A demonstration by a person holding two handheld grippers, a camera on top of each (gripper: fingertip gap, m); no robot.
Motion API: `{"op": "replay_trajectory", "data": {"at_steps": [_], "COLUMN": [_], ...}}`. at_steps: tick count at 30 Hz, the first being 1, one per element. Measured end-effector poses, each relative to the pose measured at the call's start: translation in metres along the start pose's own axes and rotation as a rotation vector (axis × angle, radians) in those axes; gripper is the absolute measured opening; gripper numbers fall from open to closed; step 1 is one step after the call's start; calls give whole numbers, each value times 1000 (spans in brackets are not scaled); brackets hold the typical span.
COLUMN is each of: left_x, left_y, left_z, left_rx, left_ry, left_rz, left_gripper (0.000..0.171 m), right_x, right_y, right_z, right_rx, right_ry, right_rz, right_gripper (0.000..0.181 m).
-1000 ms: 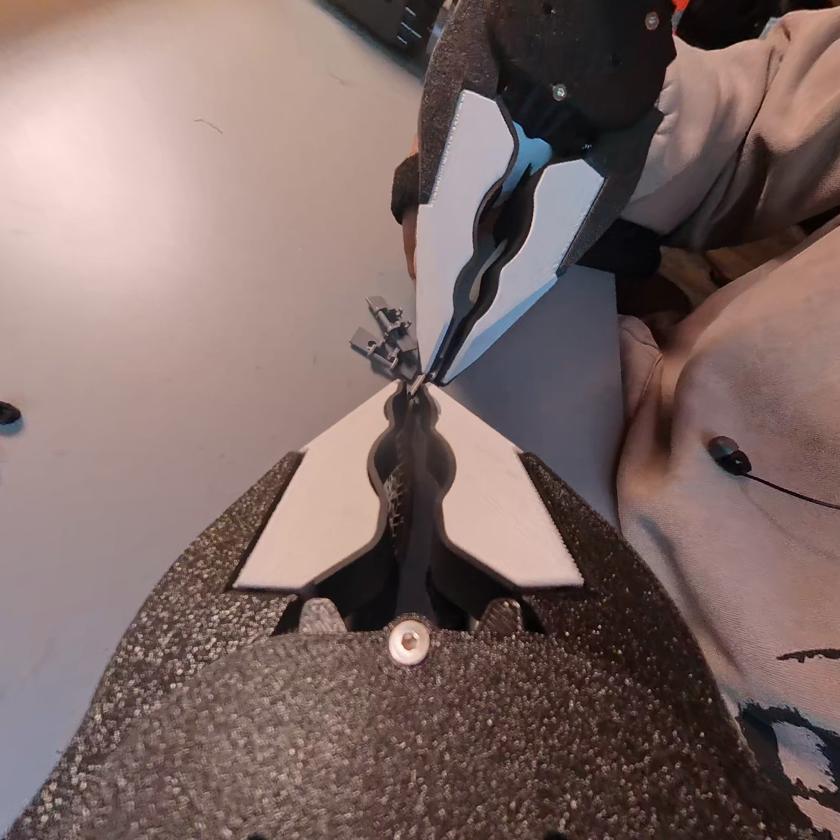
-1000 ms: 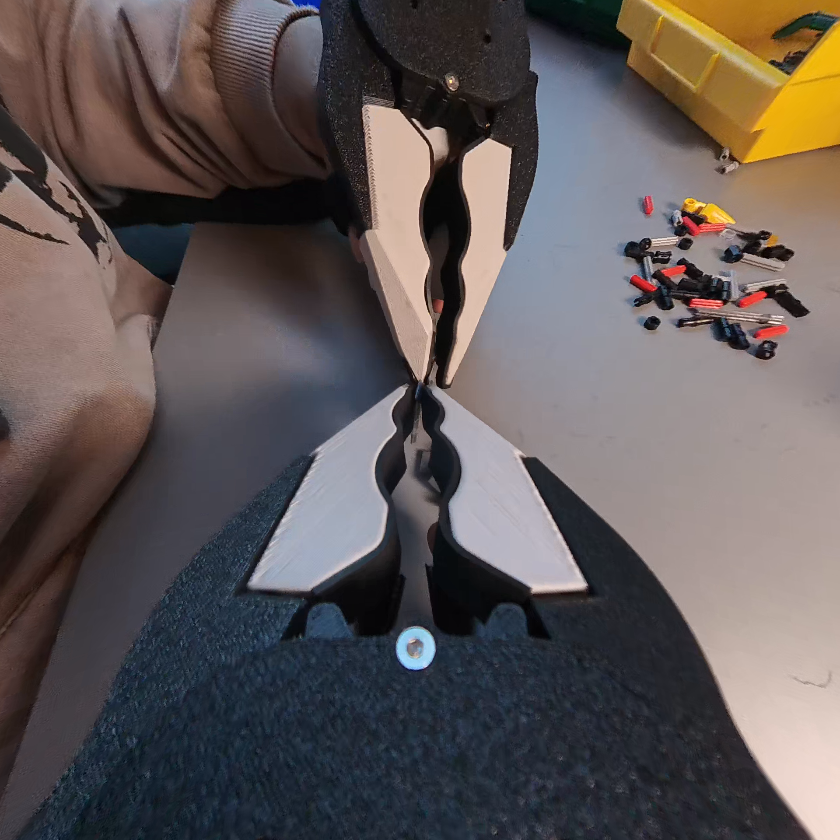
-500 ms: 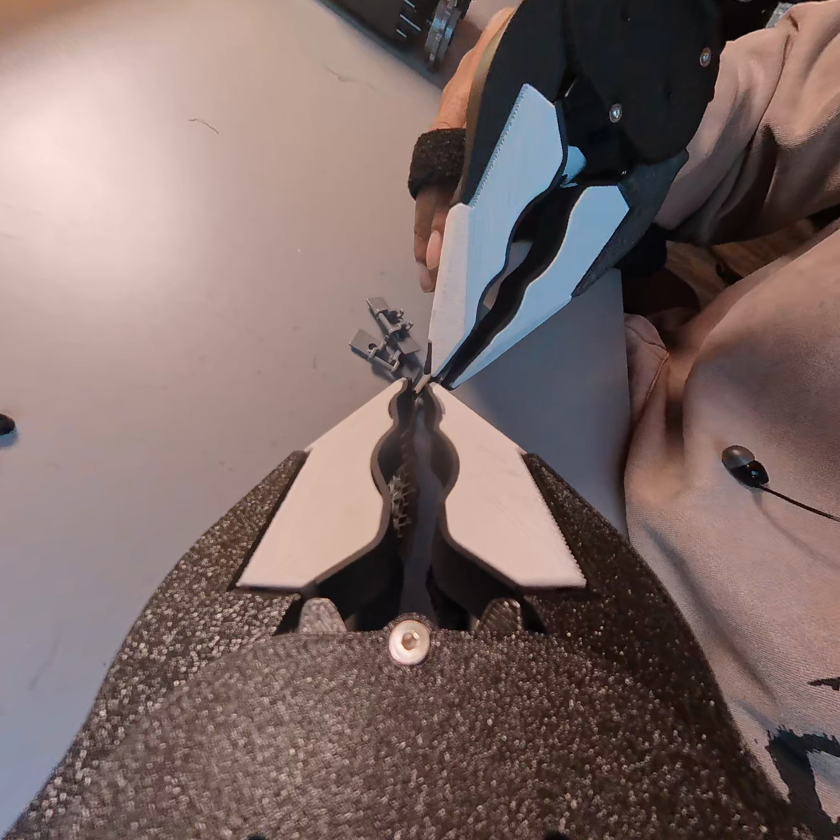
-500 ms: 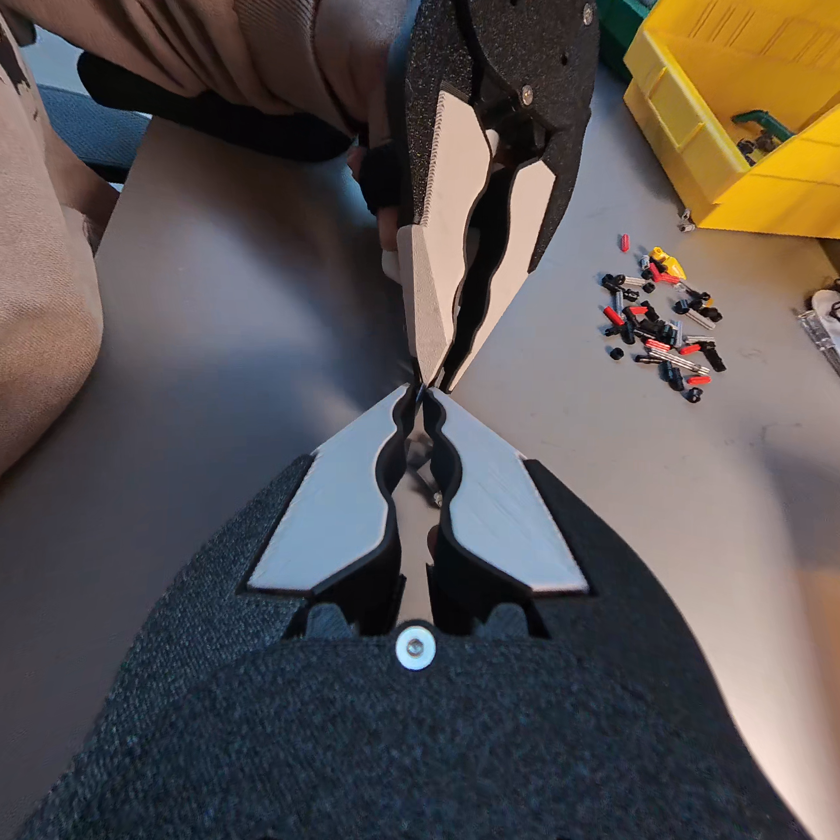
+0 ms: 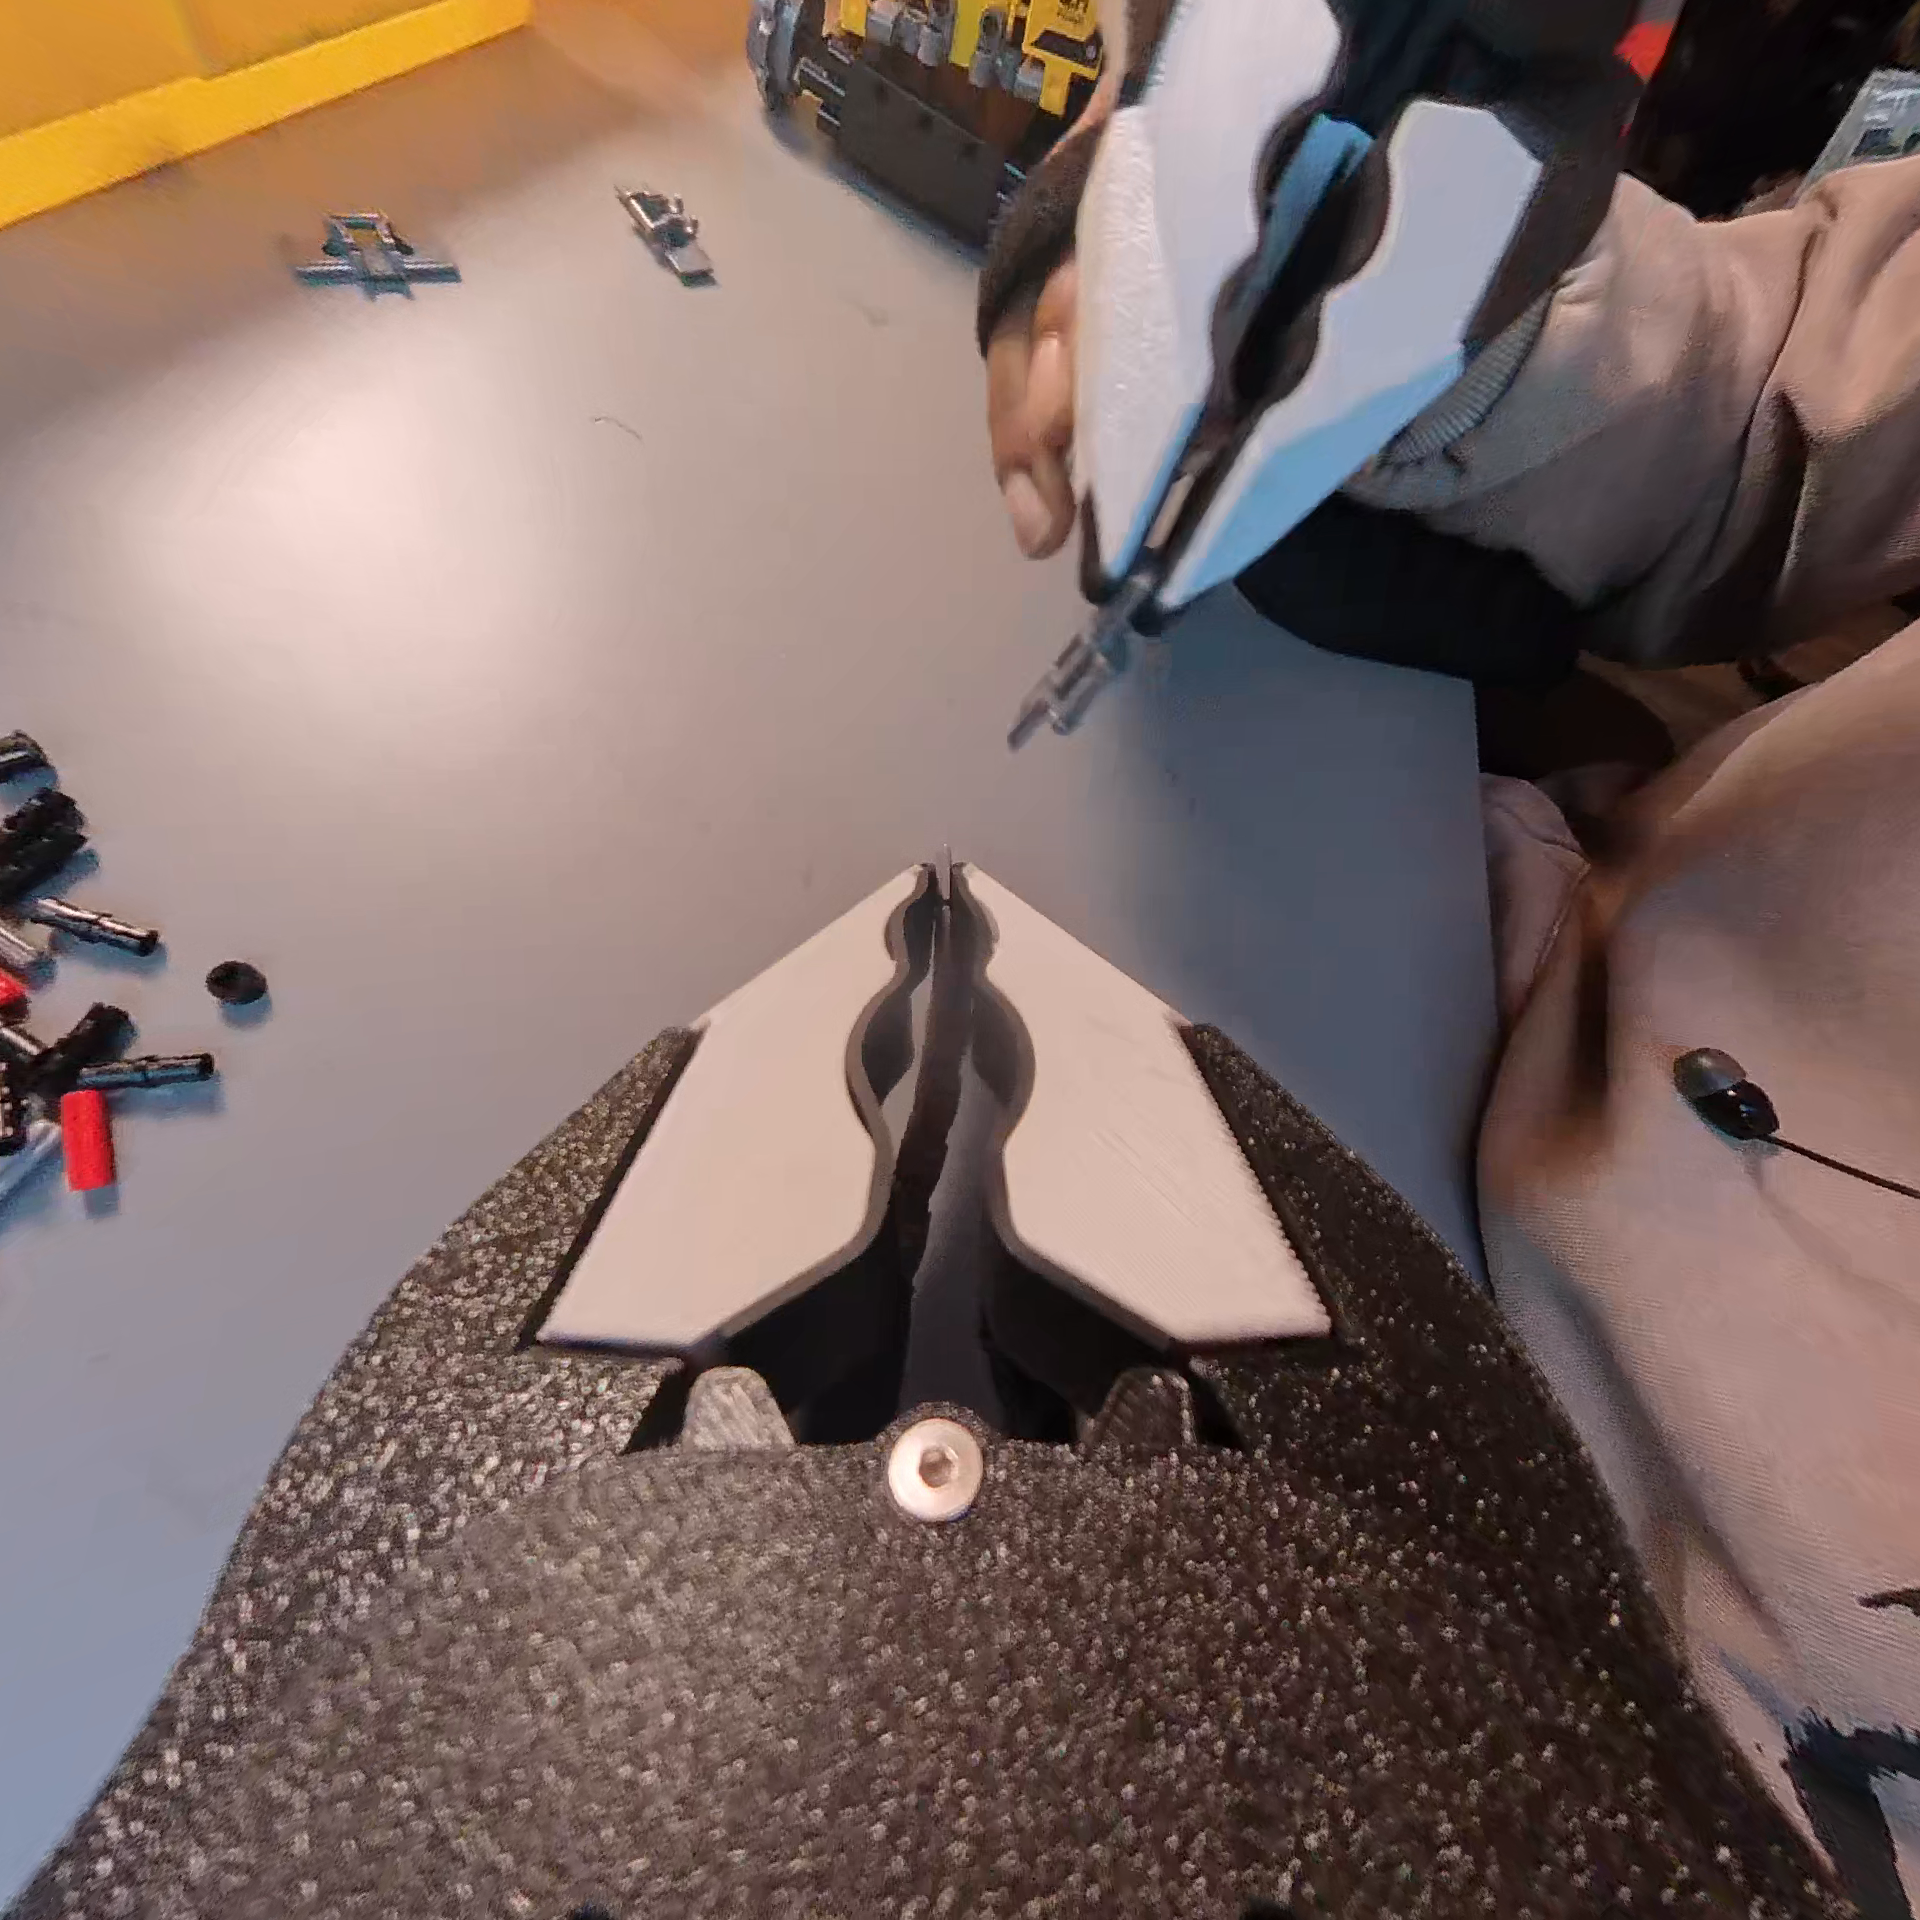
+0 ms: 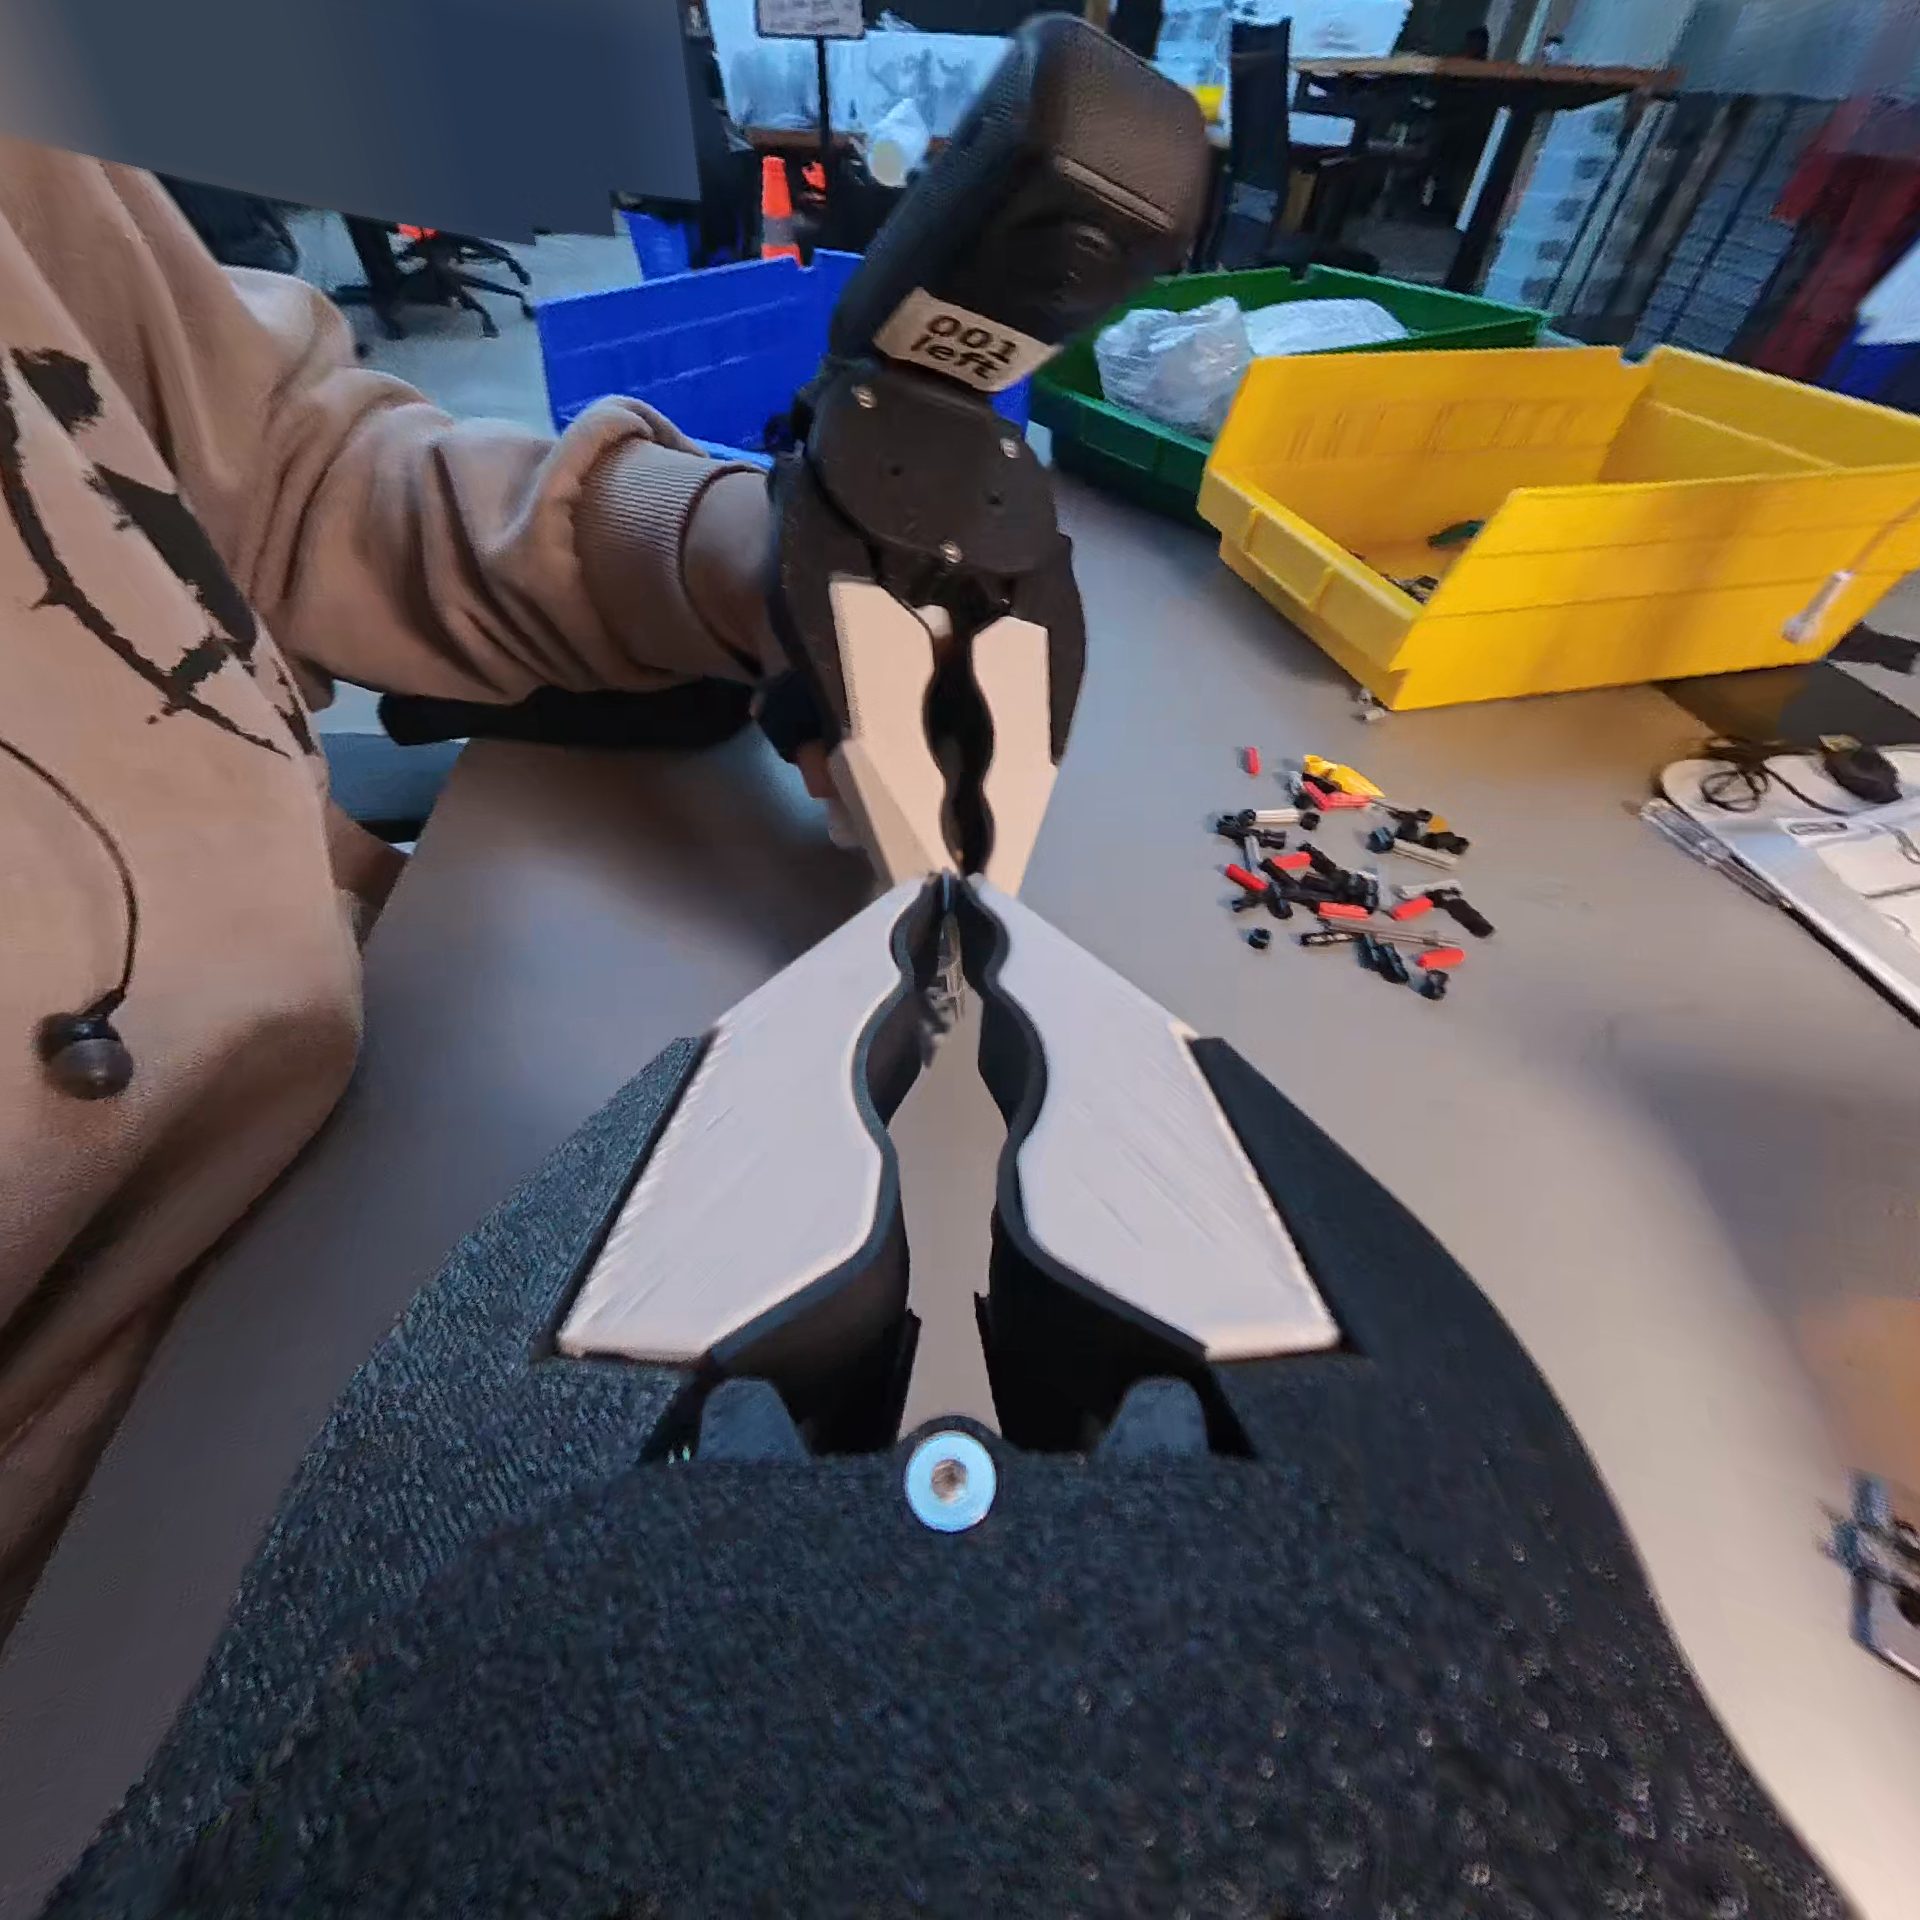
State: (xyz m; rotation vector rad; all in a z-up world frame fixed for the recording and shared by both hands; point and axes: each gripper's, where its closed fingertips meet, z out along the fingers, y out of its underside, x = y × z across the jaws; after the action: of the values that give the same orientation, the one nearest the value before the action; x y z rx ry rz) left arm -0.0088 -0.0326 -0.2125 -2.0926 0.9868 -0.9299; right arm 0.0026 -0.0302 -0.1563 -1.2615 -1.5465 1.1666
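Your left gripper (image 5: 943,873) sits at the centre of its own view with the jaws pinched together, and only a thin sliver of something pokes out at the very tip; you cannot tell what that piece is. In the upper right of that view your right gripper (image 5: 1127,613) is clamped on a small grey connector piece (image 5: 1070,675), which sticks out below its tips, above the grey table (image 5: 468,623) and clear of your left gripper. A loose heap of black and red small parts (image 5: 62,1029) lies at the left edge, with two grey assemblies (image 5: 374,255) in the upper left, near a yellow bin (image 5: 208,94). In the right wrist view, your right gripper (image 6: 948,883) is closed in the centre, with a small dark piece half hidden between the fingers, and your left gripper (image 6: 961,868) stands just behind it, tips nearly meeting. The pile of small parts (image 6: 1351,883) lies to the right of centre, the yellow bin (image 6: 1558,561) in the upper right, with a green bin (image 6: 1143,436) and a blue bin (image 6: 686,343) behind.
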Motion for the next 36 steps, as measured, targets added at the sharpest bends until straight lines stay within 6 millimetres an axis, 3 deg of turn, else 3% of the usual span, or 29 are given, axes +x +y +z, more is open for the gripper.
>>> {"op": "replay_trajectory", "data": {"at_steps": [3, 8, 13, 16, 19, 26, 29, 36], "left_x": [0, -3, -3, -3, -3, 15, 20, 27], "left_y": [-2, -9, -8, -10, -14, -30, -32, -25], "left_z": [-2, -9, -9, -11, -14, -21, -23, -30], "left_rx": [37, 110, 117, 131, 164, 263, 274, 230], "left_ry": [28, 61, 58, 62, 80, 221, 258, 283], "left_rz": [-20, -67, -62, -65, -81, -124, -132, -74], "left_gripper": [3, 3, 3, 3, 3, 3, 3, 9], "right_x": [16, 24, 34, 45, 44, -7, -12, -13], "right_y": [20, 51, 69, 58, 34, 21, 23, 16], "right_z": [-2, 5, 4, -1, -5, 20, 26, 16], "right_rx": [-79, -204, -285, -229, -115, -63, -79, -34], "right_ry": [57, 77, 129, 188, 176, -73, -85, -135], "right_rz": [33, 109, 161, 157, 172, 224, 207, 253], "right_gripper": [1, 1, 19, 39, 44, 26, 8, 6]}}
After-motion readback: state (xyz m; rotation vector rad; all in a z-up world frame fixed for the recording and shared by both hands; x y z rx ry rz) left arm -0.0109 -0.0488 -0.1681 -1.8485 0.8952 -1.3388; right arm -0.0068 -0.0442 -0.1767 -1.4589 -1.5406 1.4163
